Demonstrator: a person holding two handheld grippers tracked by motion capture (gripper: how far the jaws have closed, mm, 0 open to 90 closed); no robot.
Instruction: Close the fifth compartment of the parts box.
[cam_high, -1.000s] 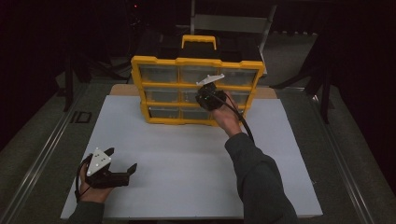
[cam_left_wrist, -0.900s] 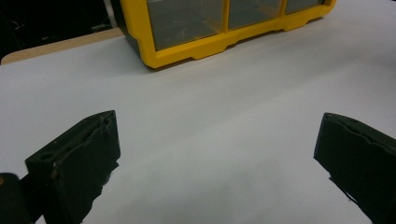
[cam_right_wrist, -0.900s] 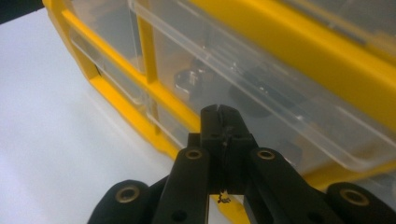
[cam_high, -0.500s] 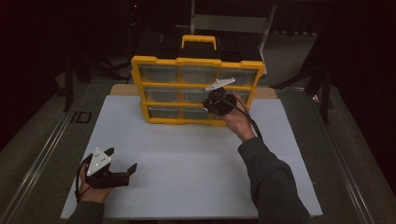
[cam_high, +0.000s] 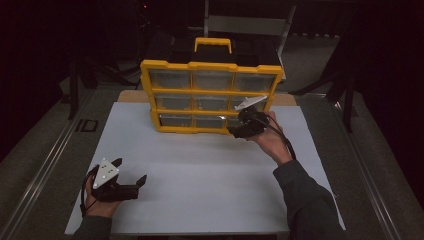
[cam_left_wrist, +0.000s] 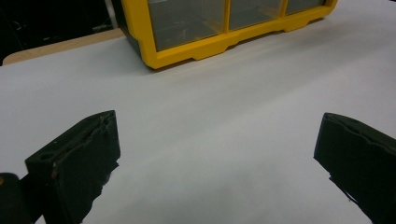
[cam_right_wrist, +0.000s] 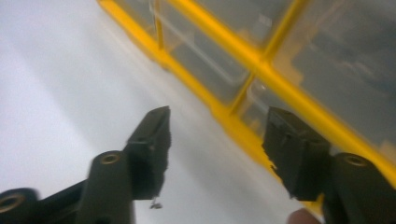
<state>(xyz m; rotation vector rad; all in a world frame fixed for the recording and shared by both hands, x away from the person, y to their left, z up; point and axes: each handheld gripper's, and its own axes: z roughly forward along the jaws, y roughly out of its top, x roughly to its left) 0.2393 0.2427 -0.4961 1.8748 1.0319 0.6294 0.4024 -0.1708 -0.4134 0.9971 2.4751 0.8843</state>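
A yellow drawer cabinet (cam_high: 212, 91) with three rows of clear drawers stands at the back of the white board (cam_high: 210, 180). My right gripper (cam_high: 236, 131) hovers just in front of its bottom right drawer, tilted. Its jaws have just been opening and stand apart with nothing between them. The right gripper view has that gripper (cam_right_wrist: 217, 128) before the cabinet's yellow frame (cam_right_wrist: 233, 51) and clear drawer fronts. Low over the board at the front left, my left gripper (cam_high: 131, 171) is open and holds nothing. The left gripper view shows this gripper (cam_left_wrist: 219, 140) wide apart, the cabinet's lower corner (cam_left_wrist: 187, 51) ahead.
A yellow carry handle (cam_high: 213, 42) tops the cabinet. The board lies on a grey table with a metal rail (cam_high: 45, 165) along its left side. Dark stands and chair legs surround the table at the back.
My right hand has slid rightward and down the cabinet front, from the middle drawers to the bottom right one, and its jaws have gone from shut to open. The left hand stayed put.
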